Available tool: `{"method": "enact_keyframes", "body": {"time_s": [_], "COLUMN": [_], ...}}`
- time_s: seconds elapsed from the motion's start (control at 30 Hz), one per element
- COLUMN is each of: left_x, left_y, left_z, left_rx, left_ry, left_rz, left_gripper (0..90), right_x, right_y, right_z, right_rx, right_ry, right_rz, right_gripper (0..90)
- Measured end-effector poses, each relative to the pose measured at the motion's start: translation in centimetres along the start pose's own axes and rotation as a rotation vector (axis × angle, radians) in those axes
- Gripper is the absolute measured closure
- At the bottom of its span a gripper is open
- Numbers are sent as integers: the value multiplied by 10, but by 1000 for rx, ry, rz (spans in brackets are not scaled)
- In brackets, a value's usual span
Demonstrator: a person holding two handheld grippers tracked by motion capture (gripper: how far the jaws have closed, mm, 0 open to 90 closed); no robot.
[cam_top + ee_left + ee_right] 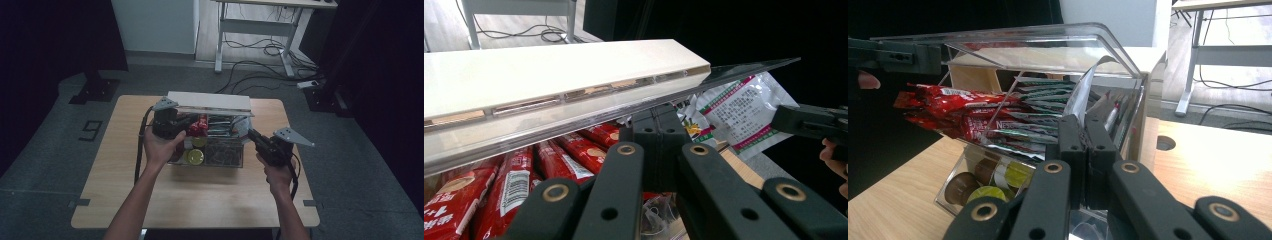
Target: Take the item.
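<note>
Both tools are closed and empty — the left tool [186, 125] over the clear box [220, 159], the right tool [253, 135] at its right end.

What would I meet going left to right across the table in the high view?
Left gripper → red sachets in the clear organiser box → right gripper, just off the box's right side, all on the wooden table.
</note>
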State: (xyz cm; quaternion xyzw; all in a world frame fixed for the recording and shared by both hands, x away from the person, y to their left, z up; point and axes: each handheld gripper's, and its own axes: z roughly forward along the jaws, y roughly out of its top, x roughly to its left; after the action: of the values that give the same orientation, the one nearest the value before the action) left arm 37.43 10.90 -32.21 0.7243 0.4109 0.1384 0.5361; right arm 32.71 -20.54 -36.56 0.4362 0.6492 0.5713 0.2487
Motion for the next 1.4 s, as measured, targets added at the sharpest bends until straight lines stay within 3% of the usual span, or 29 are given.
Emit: {"method": "enact_keyframes", "body": {"time_s": [0.57, 1.4], "left_x": [0, 1], "left_y": [-2, -3], "left_z": [0, 0], "left_rx": [2, 2], "left_ry": [1, 3], "left_rz": [-2, -6], "left_gripper": [900, 900], "right_x": [-18, -37], "right_y": [-9, -23], "right_z": [-24, -39], "right_rx": [-43, -42], "right_ry": [-25, -59], "right_rz": [19, 37], "right_gripper": [888, 890]}}
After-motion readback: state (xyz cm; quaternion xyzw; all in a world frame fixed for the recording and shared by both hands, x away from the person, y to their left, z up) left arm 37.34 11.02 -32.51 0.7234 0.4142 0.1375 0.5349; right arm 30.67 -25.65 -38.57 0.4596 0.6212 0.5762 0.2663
